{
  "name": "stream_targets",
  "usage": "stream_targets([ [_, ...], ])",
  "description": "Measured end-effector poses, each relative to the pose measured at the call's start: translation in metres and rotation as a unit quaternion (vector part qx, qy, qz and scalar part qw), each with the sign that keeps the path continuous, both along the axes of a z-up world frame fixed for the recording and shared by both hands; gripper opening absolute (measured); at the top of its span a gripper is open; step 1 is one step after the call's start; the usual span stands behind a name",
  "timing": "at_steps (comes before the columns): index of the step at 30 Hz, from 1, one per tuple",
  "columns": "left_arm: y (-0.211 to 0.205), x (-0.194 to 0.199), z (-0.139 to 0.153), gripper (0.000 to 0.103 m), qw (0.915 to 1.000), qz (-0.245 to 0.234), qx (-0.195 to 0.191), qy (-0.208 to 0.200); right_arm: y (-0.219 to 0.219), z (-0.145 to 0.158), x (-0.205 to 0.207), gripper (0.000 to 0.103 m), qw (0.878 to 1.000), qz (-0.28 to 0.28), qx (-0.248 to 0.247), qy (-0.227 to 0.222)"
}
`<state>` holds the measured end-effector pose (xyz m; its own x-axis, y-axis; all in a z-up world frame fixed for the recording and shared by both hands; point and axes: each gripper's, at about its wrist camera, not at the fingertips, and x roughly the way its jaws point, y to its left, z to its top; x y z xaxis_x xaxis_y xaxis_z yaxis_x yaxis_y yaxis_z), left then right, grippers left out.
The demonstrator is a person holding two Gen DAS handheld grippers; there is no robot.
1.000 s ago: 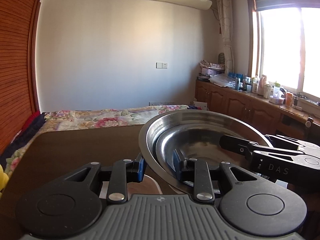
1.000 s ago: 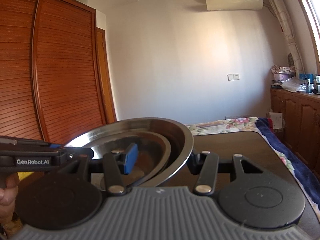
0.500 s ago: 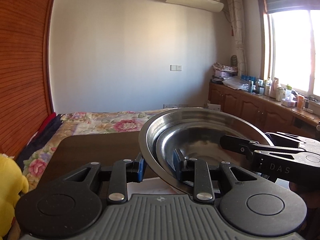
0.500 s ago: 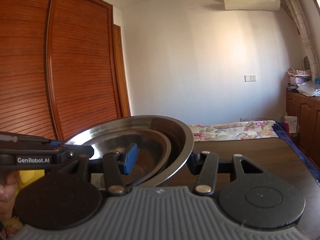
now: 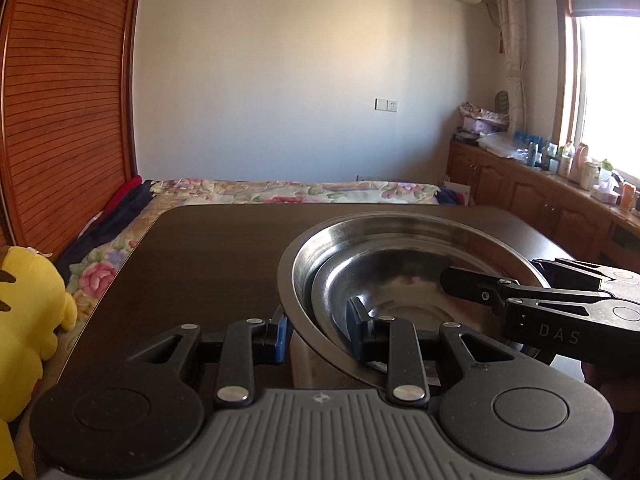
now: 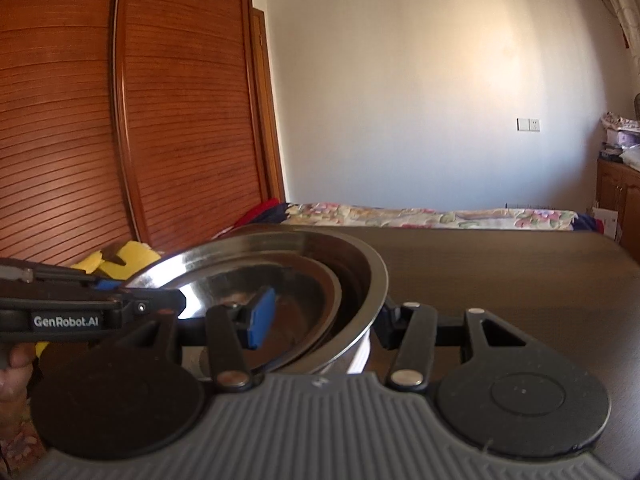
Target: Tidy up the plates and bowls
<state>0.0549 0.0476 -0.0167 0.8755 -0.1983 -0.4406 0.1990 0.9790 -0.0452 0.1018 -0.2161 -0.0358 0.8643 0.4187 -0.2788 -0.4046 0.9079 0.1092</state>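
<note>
Nearest to us, our left gripper [image 5: 320,338] has its jaws clamped on the near wall of a large steel bowl [image 5: 298,280], one blue pad outside the wall and the other finger inside. In the right wrist view our right gripper [image 6: 326,318] has its jaws closed on the opposite side of the same large steel bowl [image 6: 370,280], its blue pad inside and the other finger outside the rim. Each gripper also shows in the other's view, reaching in from the side across the rim. Nested inside the large bowl sits a smaller steel bowl [image 5: 384,268], whose rim runs just within the larger one's wall; we see it again from the right wrist [image 6: 316,292]. The inner bowl looks empty apart from reflections. Under the steel pair we glimpse something white [image 6: 360,356], perhaps stacked dishes, though we cannot tell exactly what. All of this is at the near edge of a dark brown surface [image 5: 224,248], whether resting on it or held just above we cannot tell. To the left of the surface sits a yellow plush toy [image 5: 28,312]. Beyond the surface lies a bed with a floral cover [image 5: 288,192], a slatted wooden wardrobe [image 6: 160,120] to the left, and wooden cabinets [image 5: 532,196] under the window to the right.
</note>
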Motion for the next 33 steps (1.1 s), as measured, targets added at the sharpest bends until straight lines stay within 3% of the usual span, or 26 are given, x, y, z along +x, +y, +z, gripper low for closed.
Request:
stream_targets([
  [13,0.003,-0.002,-0.011,0.032,0.9999,0.005,0.01,0.007,0.006,-0.008,0.001,0.054,1.0,0.01,-0.01,0.016],
  [16,0.003,-0.003,-0.011,0.034,0.9999,0.005,0.014,0.007,0.006,-0.007,0.001,0.065,1.0,0.01,-0.01,0.015],
  [18,0.002,-0.003,-0.011,0.046,0.9998,0.01,0.018,0.008,0.005,-0.006,0.0,0.084,1.0,0.005,-0.012,0.011],
  [20,-0.001,-0.004,-0.01,0.064,0.9996,0.014,0.024,0.005,0.004,-0.004,-0.003,0.088,1.0,0.001,-0.015,0.007],
  [24,-0.001,-0.006,-0.008,0.075,0.9995,0.016,0.027,0.004,-0.002,0.002,-0.009,0.096,1.0,-0.014,-0.017,-0.003],
  [29,0.002,-0.012,-0.002,0.102,0.9994,0.023,0.022,-0.013,-0.013,0.009,-0.017,0.103,0.999,-0.028,-0.014,-0.013],
  [33,0.001,-0.016,0.003,0.103,0.9993,0.02,0.02,-0.025,-0.022,0.014,-0.024,0.103,0.999,-0.039,-0.017,-0.015],
])
